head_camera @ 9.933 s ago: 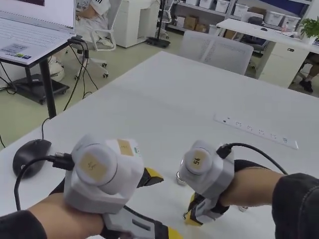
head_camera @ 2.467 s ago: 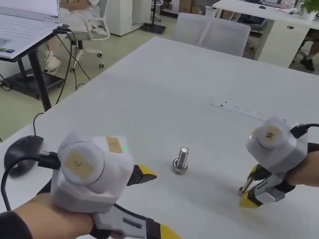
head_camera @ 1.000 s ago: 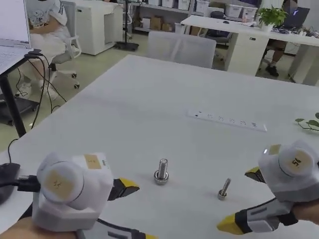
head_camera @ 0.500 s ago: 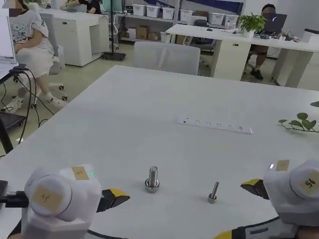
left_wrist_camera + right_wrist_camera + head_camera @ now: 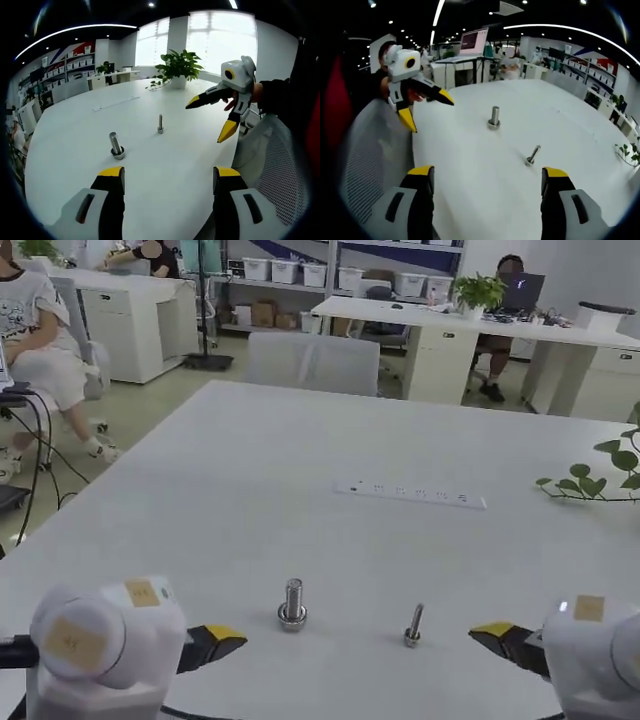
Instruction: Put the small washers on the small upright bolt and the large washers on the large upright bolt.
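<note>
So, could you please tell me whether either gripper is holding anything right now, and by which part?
Nothing is held: the left gripper and right gripper are both open and empty.

Head view: high, facing forward-down over white tabletop (image 5: 300,440). Gripper views: low near table edge, facing each other across it. All three share thick upright steel bolt (image 5: 292,604), thin steel bolt (image 5: 413,624).

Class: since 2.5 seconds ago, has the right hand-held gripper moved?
Yes: the right hand-held gripper drew back rightward, off the small bolt it had reached.
</note>
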A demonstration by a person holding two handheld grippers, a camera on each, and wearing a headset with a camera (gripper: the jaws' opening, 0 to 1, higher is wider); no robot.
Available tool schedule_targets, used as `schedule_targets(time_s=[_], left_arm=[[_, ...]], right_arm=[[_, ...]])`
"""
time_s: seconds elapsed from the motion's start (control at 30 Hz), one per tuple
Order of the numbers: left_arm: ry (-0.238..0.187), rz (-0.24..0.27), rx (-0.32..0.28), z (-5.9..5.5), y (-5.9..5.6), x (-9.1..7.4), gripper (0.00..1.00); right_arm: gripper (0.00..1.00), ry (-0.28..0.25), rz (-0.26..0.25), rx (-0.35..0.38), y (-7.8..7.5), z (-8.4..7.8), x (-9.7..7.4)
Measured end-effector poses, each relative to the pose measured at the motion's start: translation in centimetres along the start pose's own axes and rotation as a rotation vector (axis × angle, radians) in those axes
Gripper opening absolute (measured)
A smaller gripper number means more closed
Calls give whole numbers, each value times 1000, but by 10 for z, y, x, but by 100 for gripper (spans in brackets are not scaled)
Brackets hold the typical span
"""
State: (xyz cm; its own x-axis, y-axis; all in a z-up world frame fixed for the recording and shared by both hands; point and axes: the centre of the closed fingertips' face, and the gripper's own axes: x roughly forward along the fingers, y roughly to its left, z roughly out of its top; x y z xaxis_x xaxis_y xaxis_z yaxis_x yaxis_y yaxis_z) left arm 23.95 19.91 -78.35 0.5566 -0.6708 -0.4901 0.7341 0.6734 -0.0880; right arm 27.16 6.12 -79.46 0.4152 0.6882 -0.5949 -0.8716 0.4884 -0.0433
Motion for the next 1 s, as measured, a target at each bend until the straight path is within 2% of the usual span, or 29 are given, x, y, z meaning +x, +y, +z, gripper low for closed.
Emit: schedule_targets(time_s=[0.13, 0.2, 0.37, 0.73, 1.0], left_arm=[[26, 9, 2, -10, 6, -2, 72], [16, 7, -6, -11, 9, -3, 72], [12, -1, -1, -11, 11, -2, 73], [-6, -19, -22, -14, 16, 1, 74], [-1, -17, -27, -16, 17, 3, 74]], right_arm=[[89, -35, -12, 12, -3, 0, -1], [89, -65, -18, 10, -3, 2, 1], [88, -67, -13, 18, -1, -4, 8], [88, -91, -35, 56, -6, -12, 8], [88, -103, -33, 55, -3, -10, 9]])
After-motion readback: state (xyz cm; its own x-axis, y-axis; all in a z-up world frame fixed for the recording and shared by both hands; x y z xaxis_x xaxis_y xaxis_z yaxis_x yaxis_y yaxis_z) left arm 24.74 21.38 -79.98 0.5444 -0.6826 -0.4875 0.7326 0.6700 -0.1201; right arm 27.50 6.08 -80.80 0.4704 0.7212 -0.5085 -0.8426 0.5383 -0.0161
